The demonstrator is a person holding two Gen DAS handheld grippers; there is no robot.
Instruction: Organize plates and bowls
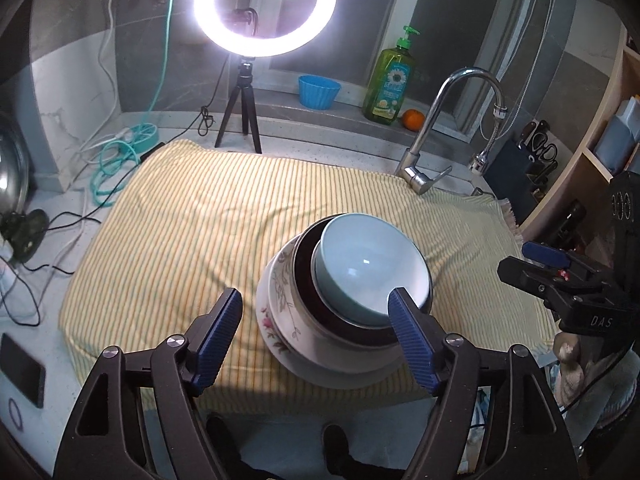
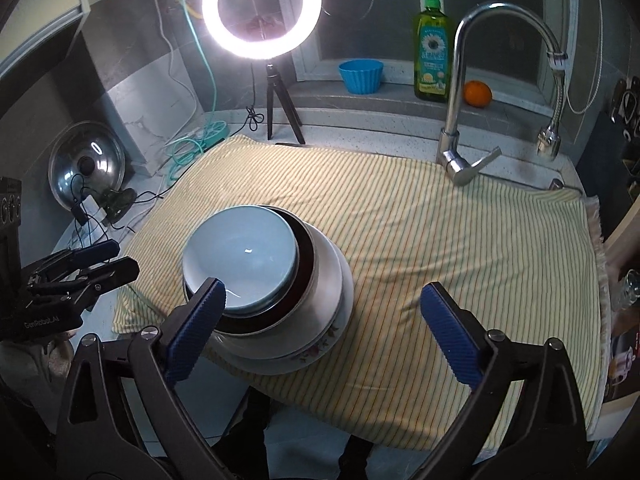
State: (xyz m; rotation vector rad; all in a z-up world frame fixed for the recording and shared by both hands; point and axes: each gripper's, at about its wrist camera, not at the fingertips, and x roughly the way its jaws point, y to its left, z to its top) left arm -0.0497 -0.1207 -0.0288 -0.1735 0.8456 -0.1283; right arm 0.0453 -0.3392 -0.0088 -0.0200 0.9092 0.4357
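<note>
The stack of dishes sits on the striped cloth [image 2: 440, 220], toward its near edge. A pale blue bowl [image 2: 240, 252] nests in a dark bowl [image 2: 306, 264], which rests on white floral plates [image 2: 332, 320]; their count is unclear. The left gripper [image 1: 316, 312] and right gripper [image 2: 322, 304] both hang above the stack, jaws spread wide, holding nothing.

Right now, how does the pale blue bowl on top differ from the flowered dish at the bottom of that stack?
The blue bowl is plain, while the flowered dish has pink blossoms and leafy sprigs on white. The blue bowl is narrower; the flowered dish spreads wider. The blue bowl sits on top, nested in a dark bowl; the flowered dish rests on the striped cloth. Both are round, upright and empty as far as shows.
</note>
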